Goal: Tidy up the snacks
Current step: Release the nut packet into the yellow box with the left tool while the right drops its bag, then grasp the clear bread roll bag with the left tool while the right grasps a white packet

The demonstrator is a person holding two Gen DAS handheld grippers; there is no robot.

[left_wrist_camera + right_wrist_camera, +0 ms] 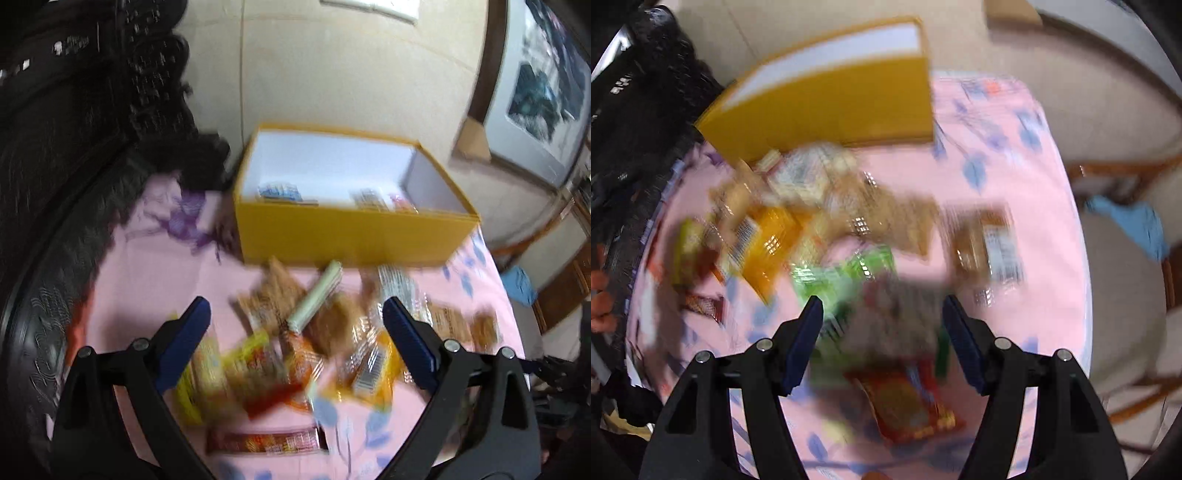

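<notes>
Snack packets lie before the box.

Both wrist views look forward and down, close over the worktop. They share the snacks and yellow box behind; the right view sits nearer the snacks.

- I see a pink tablecloth with blue leaf print covering the tabletop; a purple flower motif sits near its far left corner.
- A dark carved wooden chair back stands along the left side of the tabletop.
- A framed picture with dark blue tones leans against the wall on the right, a small brown cardboard piece just beside its lower corner.
- A crumpled blue cloth lies off the tabletop's right edge, near a wooden chair frame.
- The floor is pale beige tile.
</notes>
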